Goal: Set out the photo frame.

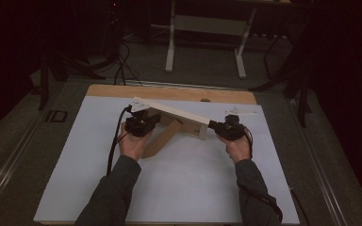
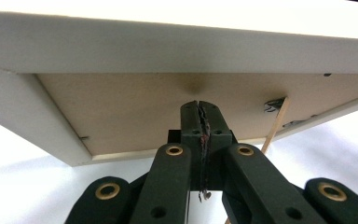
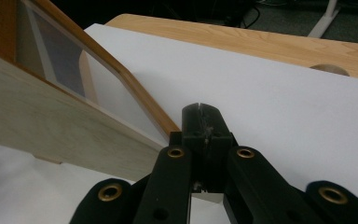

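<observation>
The picture frame (image 1: 172, 117) hangs tilted above the white sheet (image 1: 179, 188), between our two grippers, and we judge it is held off the surface this way so its back and its fold-out wooden stand (image 1: 162, 138) can be reached. Our left gripper (image 1: 139, 123) has its jaws pressed together at the frame's backing board (image 2: 158, 107), and our right gripper (image 1: 224, 126), jaws likewise together, meets the frame's other end. Both forearms come up from below, angled inward, wrists roughly level.
</observation>
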`<state>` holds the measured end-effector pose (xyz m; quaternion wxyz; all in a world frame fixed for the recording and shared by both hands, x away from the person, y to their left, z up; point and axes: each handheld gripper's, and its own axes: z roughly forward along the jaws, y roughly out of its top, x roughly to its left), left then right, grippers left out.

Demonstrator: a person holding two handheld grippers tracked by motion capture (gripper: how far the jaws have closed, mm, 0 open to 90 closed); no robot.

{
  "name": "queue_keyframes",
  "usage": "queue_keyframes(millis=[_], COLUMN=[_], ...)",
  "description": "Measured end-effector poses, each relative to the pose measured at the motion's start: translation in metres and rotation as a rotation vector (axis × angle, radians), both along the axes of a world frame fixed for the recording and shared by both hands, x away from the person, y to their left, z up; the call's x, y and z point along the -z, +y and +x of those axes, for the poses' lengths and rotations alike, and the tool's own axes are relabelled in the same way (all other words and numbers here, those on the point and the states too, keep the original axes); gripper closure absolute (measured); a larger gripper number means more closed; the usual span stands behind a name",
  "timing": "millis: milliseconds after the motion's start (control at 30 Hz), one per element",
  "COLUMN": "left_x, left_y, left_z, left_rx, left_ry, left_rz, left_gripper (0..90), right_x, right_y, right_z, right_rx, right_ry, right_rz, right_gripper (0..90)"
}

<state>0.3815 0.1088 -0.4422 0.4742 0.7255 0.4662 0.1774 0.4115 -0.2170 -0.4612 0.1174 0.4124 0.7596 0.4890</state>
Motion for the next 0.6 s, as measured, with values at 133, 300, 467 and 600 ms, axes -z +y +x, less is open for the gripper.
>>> queue_keyframes(millis=[133, 300, 467, 600], left_x=[-0.0006, -0.0015, -0.0022, -0.0026], left_y=[-0.0022, -0.0037, -0.0055, -0.0066], left_z=[0.0003, -0.0001, -0.0001, -0.0003], left_rx=[0.005, 0.006, 0.011, 0.016], left_ry=[-0.001, -0.004, -0.005, -0.006], left_rz=[0.004, 0.006, 0.011, 0.012], left_gripper=[90.0, 90.0, 90.0, 90.0], right_x=[-0.0005, -0.0005, -0.0004, -0.0008], right_y=[0.0003, 0.0023, 0.0030, 0.0028], right_z=[0.0000, 0.0004, 0.0003, 0.0003], right_rx=[-0.006, -0.020, -0.027, -0.029], right_ry=[0.003, 0.007, 0.006, 0.009], right_rz=[0.001, 0.001, -0.001, -0.002], right_gripper=[89.8, 89.8, 89.8, 89.9])
